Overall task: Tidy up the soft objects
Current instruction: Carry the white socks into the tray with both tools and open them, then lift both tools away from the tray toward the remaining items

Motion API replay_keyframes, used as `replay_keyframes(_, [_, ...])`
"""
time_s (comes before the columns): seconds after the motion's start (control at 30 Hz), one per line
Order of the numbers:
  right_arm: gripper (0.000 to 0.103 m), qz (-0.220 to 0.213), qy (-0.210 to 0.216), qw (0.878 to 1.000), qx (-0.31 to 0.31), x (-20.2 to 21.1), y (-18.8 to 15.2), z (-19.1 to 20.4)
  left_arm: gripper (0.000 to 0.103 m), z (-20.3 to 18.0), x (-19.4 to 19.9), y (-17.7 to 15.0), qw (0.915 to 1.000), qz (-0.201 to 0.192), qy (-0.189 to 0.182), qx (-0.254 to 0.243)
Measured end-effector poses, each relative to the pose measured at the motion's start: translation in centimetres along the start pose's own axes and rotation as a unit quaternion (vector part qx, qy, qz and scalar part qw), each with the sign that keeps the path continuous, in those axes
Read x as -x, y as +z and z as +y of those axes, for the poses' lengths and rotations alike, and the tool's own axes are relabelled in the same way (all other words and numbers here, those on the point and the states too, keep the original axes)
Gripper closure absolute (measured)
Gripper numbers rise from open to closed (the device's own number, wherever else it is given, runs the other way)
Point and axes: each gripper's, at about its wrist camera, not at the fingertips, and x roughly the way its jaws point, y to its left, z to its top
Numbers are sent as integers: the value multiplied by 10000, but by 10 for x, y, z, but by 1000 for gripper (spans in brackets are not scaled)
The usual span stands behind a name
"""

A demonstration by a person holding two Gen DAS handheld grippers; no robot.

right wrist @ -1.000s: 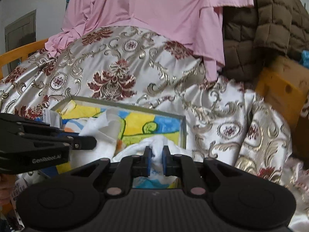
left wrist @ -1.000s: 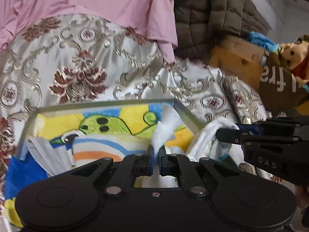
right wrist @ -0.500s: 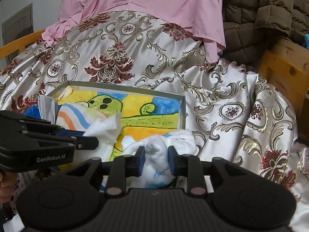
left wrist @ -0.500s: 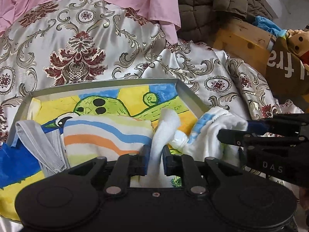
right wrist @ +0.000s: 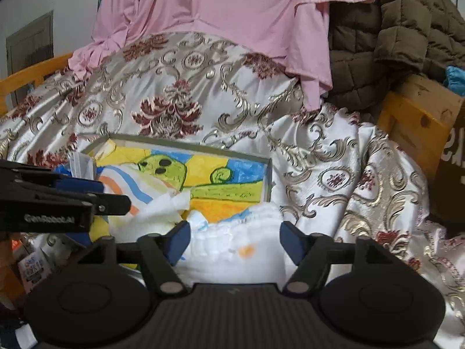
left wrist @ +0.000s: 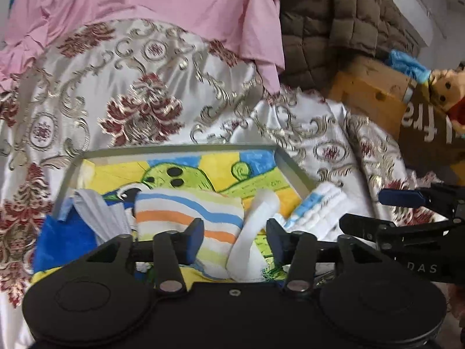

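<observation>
Both grippers had let go since a second earlier — the left gripper (left wrist: 234,240) was opening, its jaws clear of the white cloth (left wrist: 252,238), and the right gripper (right wrist: 234,242) was opening wide around the white bundle (right wrist: 232,250). Both pieces lay at the lower middle of each frame, at the tray's (left wrist: 180,149) near right corner — seemingly delivered.

A bed with an orange wooden frame (right wrist: 412,122) carries everything. A silky cream bedspread (left wrist: 122,87) with red and gold flowers covers it. On the bedspread lie a shallow grey tray (left wrist: 180,149) and a pink cloth (left wrist: 180,5).
</observation>
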Motion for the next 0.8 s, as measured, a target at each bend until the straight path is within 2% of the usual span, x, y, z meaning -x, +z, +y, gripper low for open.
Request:
replay_keyframes(0.1, [20, -176, -8, 9998, -88, 19, 5, -1, 41, 1, 22, 3, 9998, -161, 18, 99])
replay_keyframes(0.43, [3, -902, -34, 9957, -206, 100, 13, 3, 23, -4, 109, 2, 9960, -875, 33, 193])
replay_keyframes(0.53, [2, -1127, -41, 9934, -197, 126, 8, 8, 19, -8, 136, -3, 9940, -1087, 83, 111])
replay_keyframes(0.7, [0, -1453, -30, 9888, -329, 170, -2, 17, 6, -15, 183, -18, 9885, -1502, 148, 21])
replay_keyframes(0.8, [0, -1645, -42, 9856, -389, 196, -10, 22, 2, -19, 210, -28, 9846, -1732, 215, -52])
